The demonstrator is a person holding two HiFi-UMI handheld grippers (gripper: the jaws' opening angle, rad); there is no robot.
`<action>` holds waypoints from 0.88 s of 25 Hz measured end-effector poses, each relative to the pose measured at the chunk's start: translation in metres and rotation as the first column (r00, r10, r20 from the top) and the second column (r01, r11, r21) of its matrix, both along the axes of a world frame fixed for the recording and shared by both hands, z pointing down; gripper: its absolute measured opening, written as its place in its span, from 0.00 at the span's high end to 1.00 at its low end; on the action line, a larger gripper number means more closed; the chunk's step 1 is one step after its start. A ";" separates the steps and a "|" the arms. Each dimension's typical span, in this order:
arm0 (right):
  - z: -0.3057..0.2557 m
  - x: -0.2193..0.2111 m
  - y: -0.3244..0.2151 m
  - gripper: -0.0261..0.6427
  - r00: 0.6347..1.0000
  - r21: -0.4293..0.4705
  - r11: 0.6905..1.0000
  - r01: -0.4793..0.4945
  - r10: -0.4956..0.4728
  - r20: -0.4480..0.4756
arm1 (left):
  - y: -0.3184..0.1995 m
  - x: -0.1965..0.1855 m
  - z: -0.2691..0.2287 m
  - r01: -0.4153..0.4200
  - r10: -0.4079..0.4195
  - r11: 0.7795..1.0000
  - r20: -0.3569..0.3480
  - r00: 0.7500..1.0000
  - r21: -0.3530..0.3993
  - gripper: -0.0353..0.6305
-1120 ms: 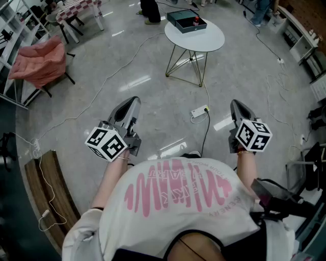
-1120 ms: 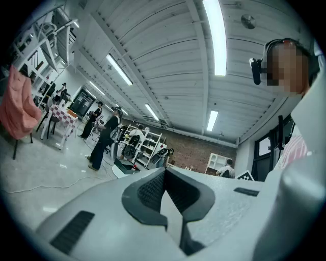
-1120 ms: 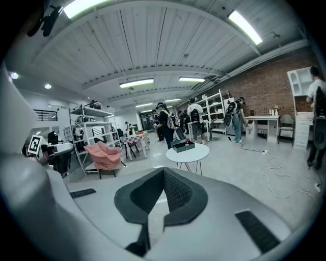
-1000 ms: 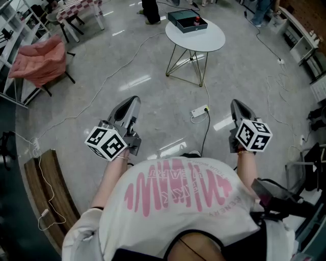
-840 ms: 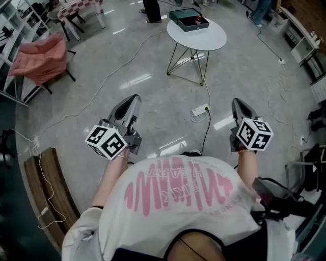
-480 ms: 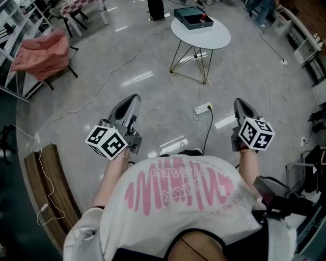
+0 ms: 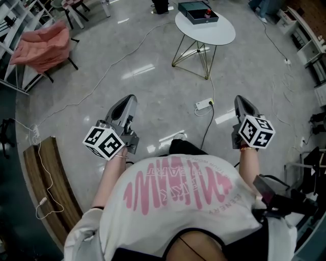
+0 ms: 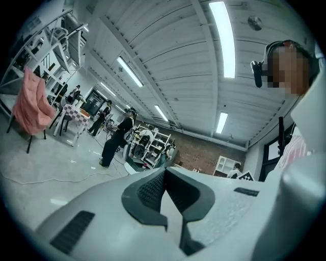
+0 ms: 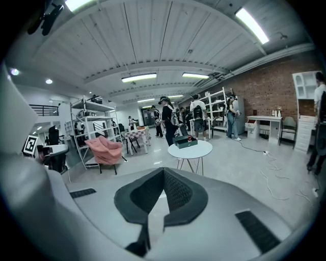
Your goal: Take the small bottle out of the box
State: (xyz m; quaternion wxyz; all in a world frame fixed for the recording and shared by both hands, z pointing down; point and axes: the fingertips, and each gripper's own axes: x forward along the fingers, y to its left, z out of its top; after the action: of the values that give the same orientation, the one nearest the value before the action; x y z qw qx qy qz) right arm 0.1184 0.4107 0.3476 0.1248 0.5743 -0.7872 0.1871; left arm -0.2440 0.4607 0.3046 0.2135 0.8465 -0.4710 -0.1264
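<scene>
While we hold both tools out ahead of us, neither carries anything. The left gripper (image 8: 164, 171) has its jaws pressed together with nothing between the pads. The right gripper (image 9: 163, 171) is closed up the same way and is also empty. In the head view both point forward over the floor (image 7: 153, 66), where a power strip (image 7: 204, 105) and a black cable (image 7: 206, 130) lie between us and the goal.

Well beyond the tips stands a round white counter (image 7: 219, 34) on thin wire legs (image 7: 196, 51). On it sits a dark, open-topped box (image 7: 196, 12). Inside it we make out a small red-topped thing that we take to be the bottle (image 7: 207, 8); it is too small to tell more. The right gripper view shows the same box straight ahead on the counter.

We judge the task barely begun, since nothing has been taken out and the bottle is in the box. Nearly all of it is left: close the gap to the counter, part one gripper's jaws, set them around the bottle, clamp, and lift it clear.

As for writing, the cube (image 7: 103, 142) on each gripper carries only black-and-white square markers, no words. Our white shirt (image 7: 178, 199) has pink lettering that is upside down from here, and we cannot read it with confidence. No label on the box or bottle is legible at this range.
</scene>
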 end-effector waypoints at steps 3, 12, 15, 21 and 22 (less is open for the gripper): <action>0.008 0.007 -0.011 0.96 1.000 -0.020 1.000 -0.008 0.008 0.000 | -0.001 -0.006 0.006 0.030 -0.030 0.999 0.000 1.000 -0.022 0.94; 0.024 0.000 -0.086 0.96 1.000 -0.020 1.000 0.014 -0.014 -0.002 | -0.042 -0.031 0.017 0.123 -0.122 0.991 0.019 0.992 -0.055 0.94; 0.026 0.003 -0.121 0.96 1.000 -0.017 1.000 0.016 -0.016 0.001 | -0.075 -0.024 0.016 0.109 -0.108 0.993 0.019 0.994 -0.045 0.94; 0.020 0.014 -0.206 0.96 1.000 -0.016 1.000 0.018 -0.018 0.023 | -0.157 -0.007 0.010 0.094 -0.093 0.995 0.012 0.996 -0.046 0.94; 0.018 0.016 -0.221 0.96 0.999 -0.011 1.000 0.023 -0.022 0.027 | -0.171 -0.005 0.010 0.095 -0.095 0.994 0.008 0.995 -0.046 0.94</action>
State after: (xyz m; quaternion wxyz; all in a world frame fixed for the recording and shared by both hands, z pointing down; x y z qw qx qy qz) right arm 0.1343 0.1894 0.3654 0.1194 0.5621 -0.7942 0.1977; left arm -0.2490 0.2899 0.3146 0.2254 0.8183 -0.5143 -0.1229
